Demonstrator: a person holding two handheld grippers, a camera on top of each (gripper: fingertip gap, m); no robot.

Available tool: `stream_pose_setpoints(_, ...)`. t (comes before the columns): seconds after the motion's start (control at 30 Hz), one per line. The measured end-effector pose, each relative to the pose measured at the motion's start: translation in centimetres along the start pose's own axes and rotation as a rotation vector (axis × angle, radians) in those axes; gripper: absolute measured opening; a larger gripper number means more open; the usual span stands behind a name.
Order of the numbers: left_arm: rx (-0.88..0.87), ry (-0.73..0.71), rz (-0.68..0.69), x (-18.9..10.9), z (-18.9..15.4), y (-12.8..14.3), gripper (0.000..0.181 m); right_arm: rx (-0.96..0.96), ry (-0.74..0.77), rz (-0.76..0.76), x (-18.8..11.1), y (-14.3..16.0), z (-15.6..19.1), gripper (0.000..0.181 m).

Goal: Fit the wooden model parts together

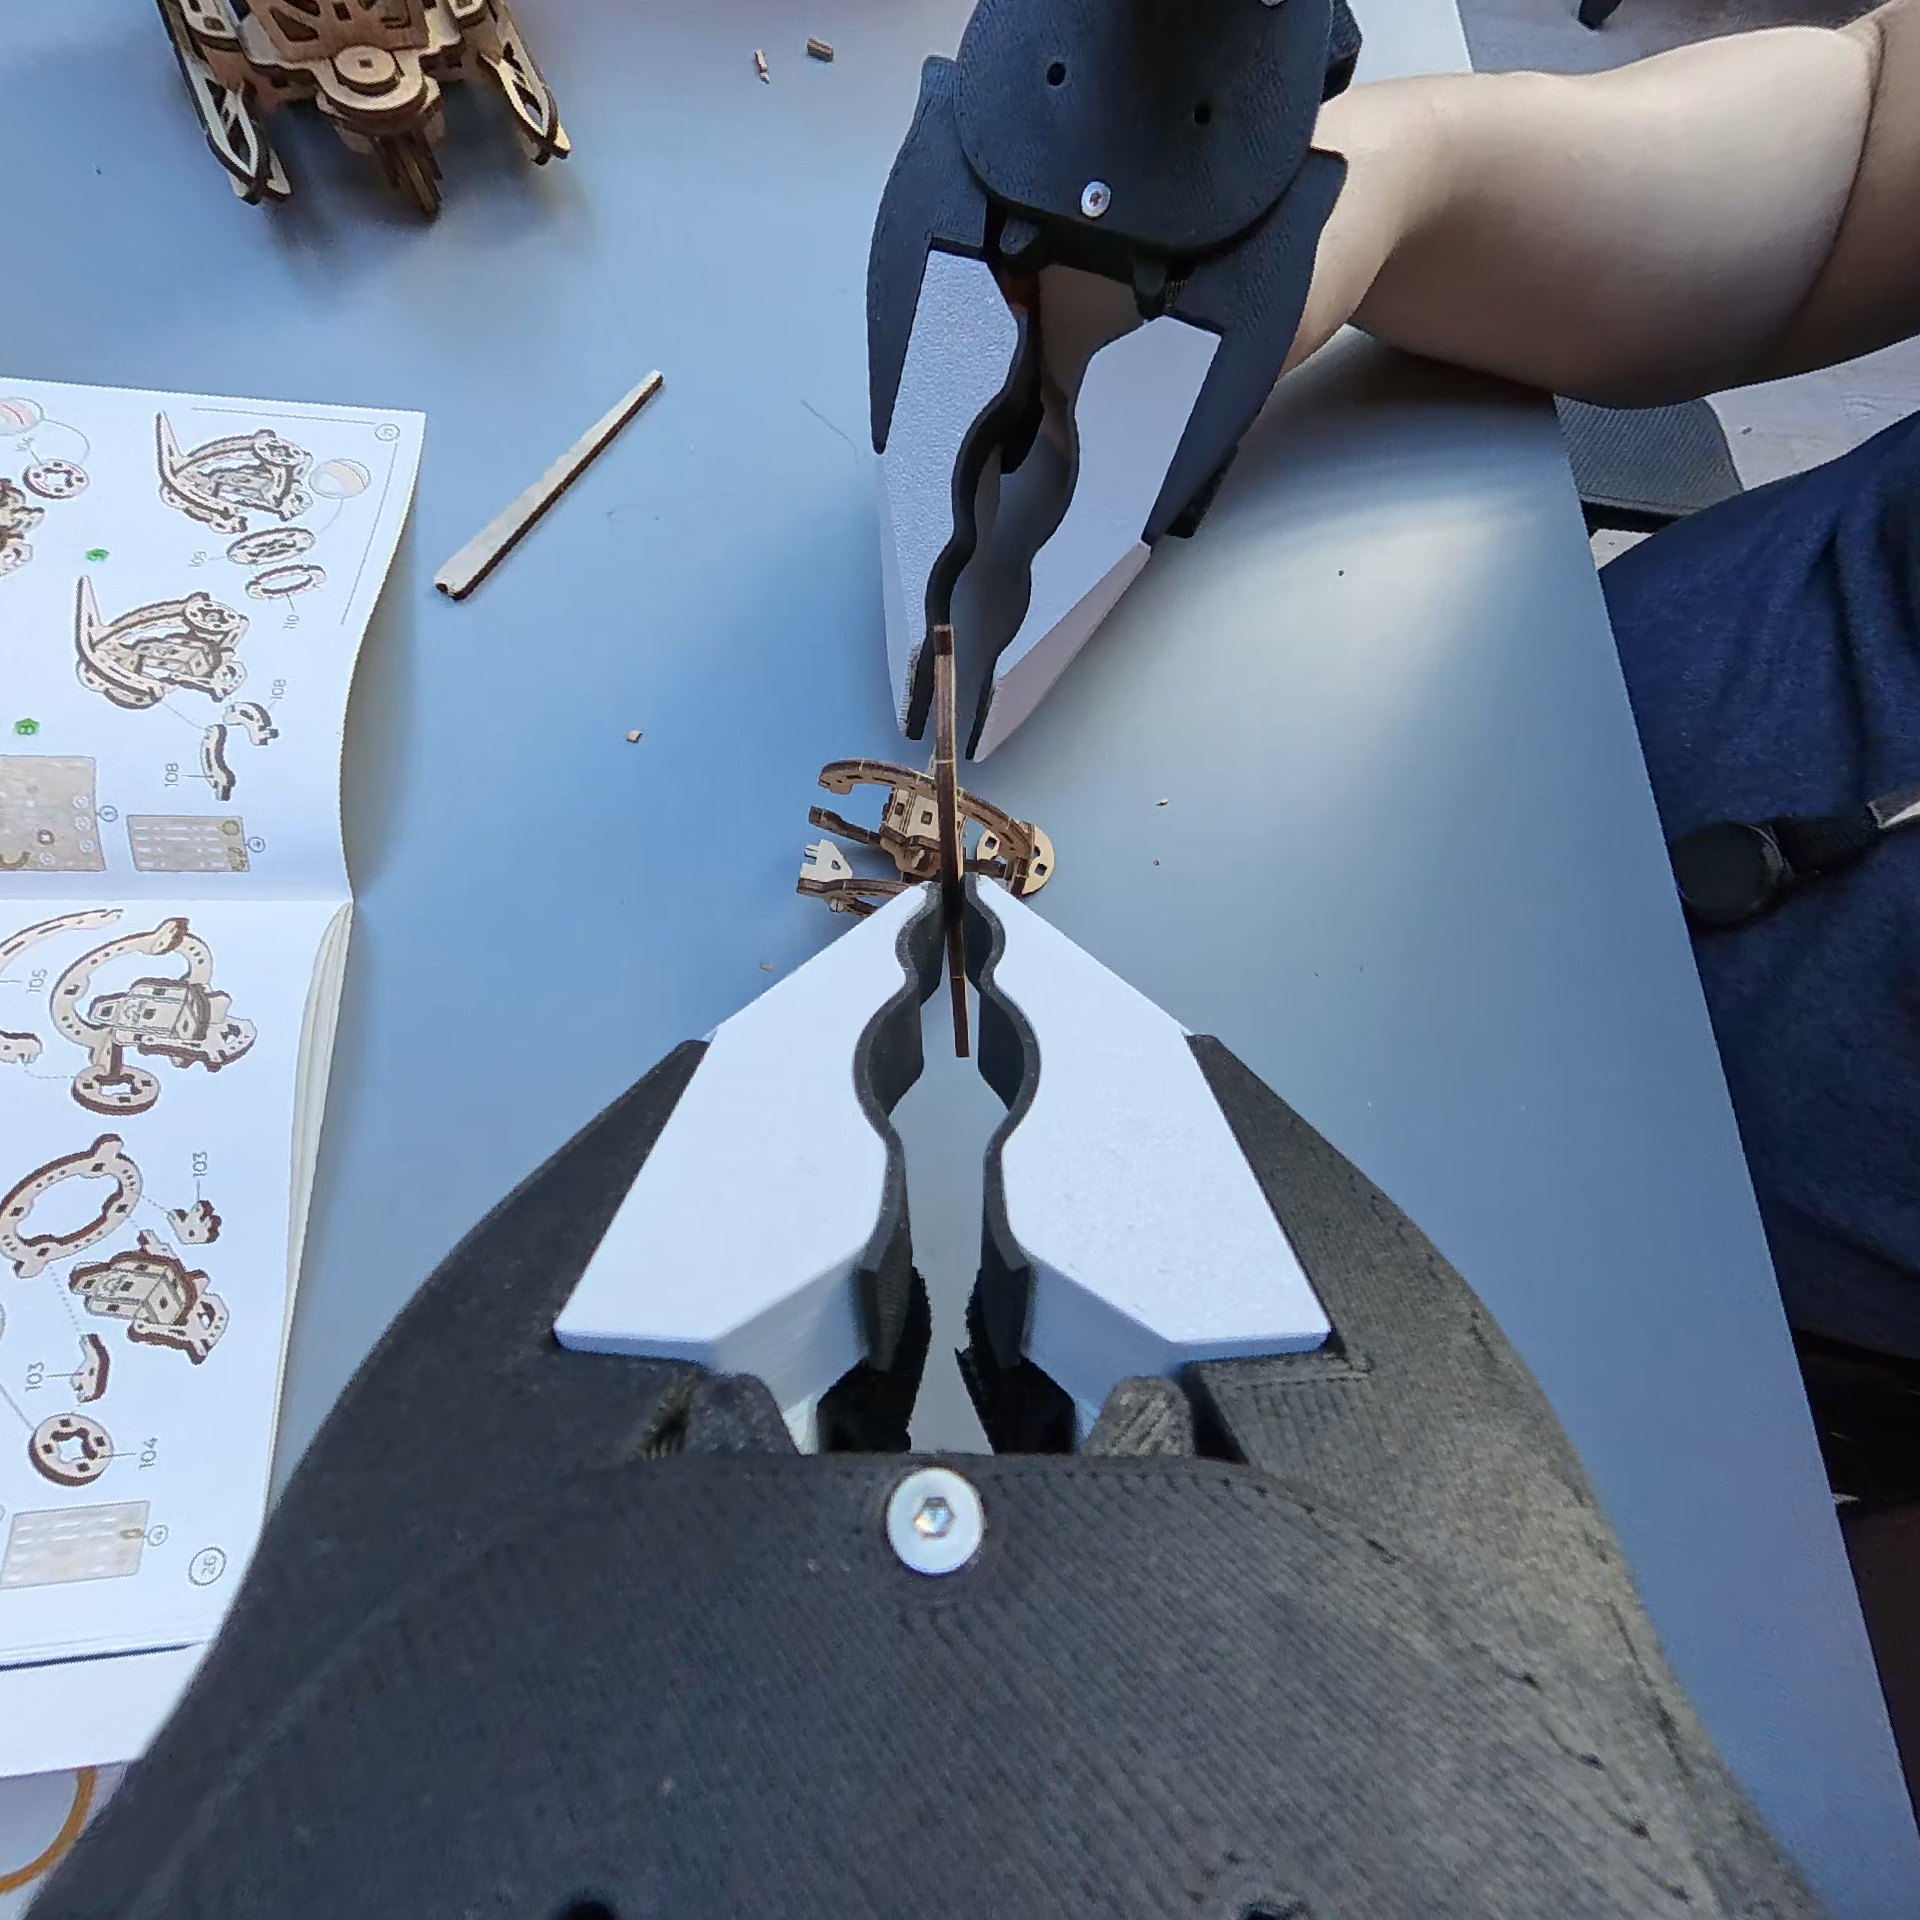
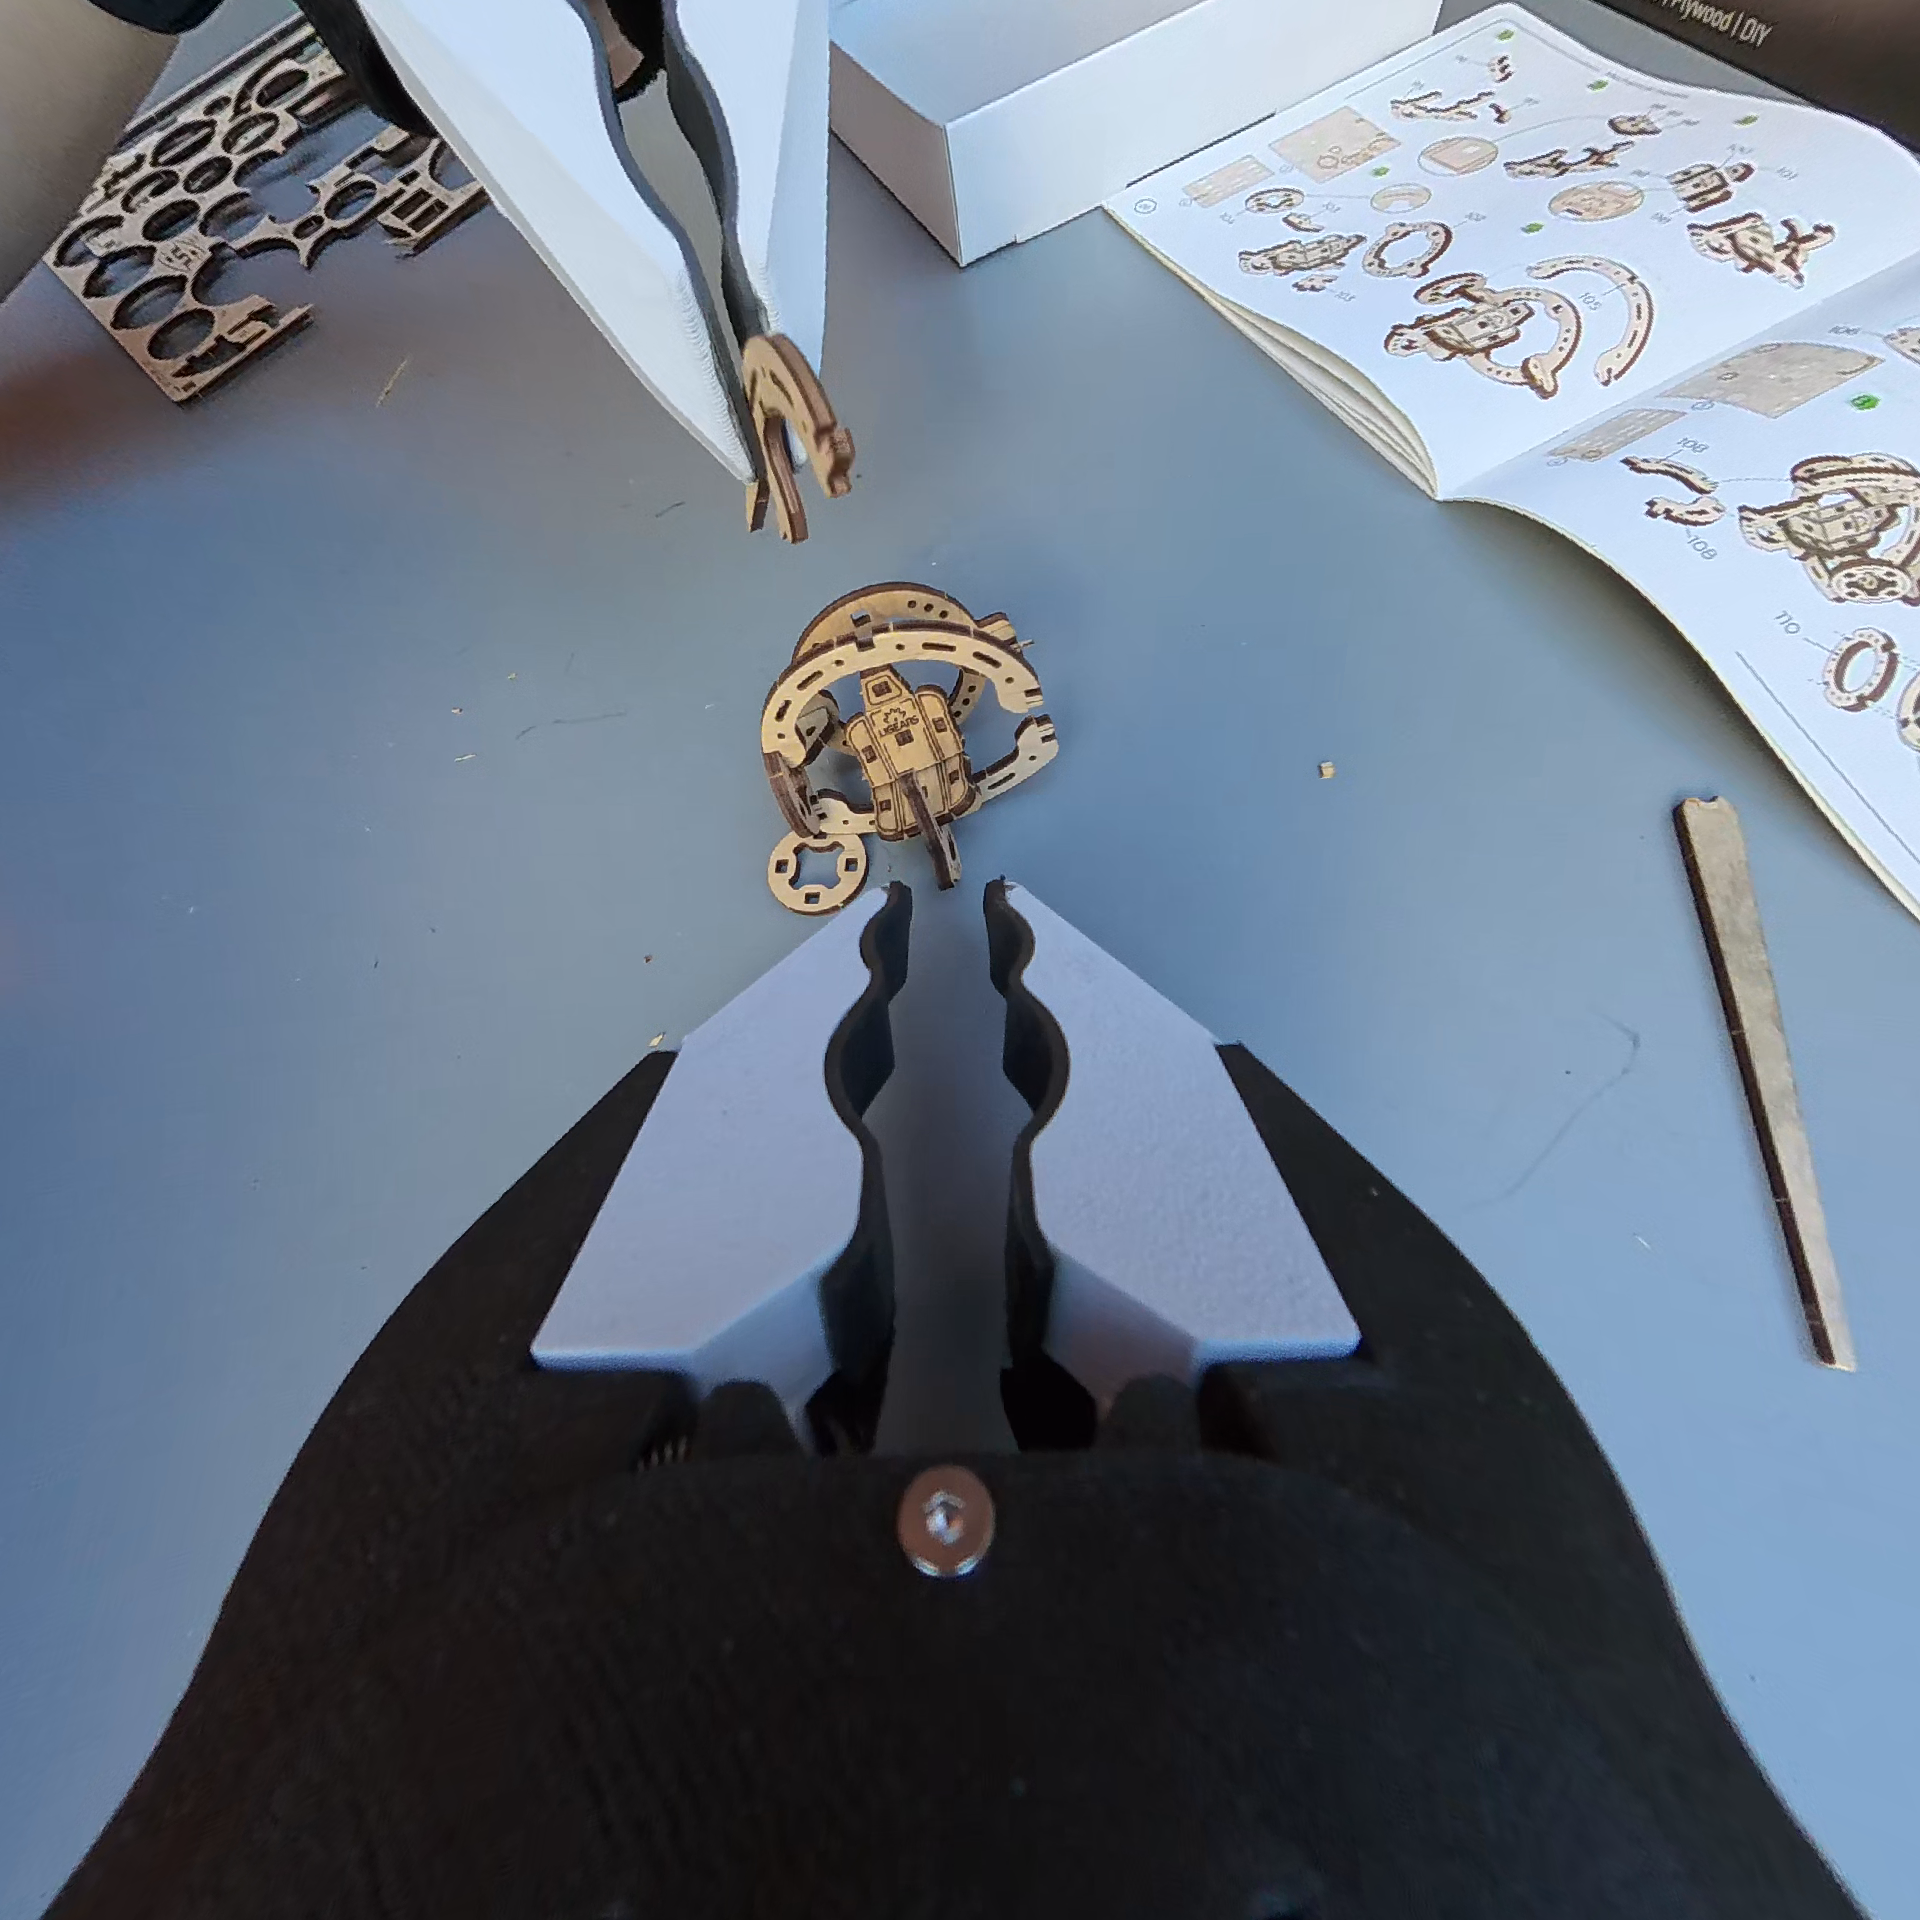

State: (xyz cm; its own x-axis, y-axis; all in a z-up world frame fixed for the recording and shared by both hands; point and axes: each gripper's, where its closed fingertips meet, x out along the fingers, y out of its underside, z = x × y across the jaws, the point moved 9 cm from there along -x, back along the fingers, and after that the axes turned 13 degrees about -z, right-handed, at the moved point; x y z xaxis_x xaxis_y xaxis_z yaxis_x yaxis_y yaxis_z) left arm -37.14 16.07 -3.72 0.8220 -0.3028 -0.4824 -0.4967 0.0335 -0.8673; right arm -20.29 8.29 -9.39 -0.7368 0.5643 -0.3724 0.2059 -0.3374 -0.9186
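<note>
Curved wooden part (image 1: 948, 831) edge-on, pinched in left gripper (image 1: 951, 904).

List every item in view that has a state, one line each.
left gripper: shut on curved wooden piece, held above the table.
right gripper: open, empty.
wooden model: partly assembled, on the table.
instruction booklet: open, flat.
punched-out plywood sheet: flat.

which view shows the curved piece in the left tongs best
The right wrist view: the curved wooden piece shows its flat arc face, clamped in the left tongs. The left wrist view shows it only edge-on.
</note>
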Motion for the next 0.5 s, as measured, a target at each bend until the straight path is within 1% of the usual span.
stream_pose_setpoints(0.5,0.011,-0.010,0.020,0.53,0.10,-0.24,0.000,0.003,0.002,-0.008,-0.11,-0.07,-0.07,0.013)
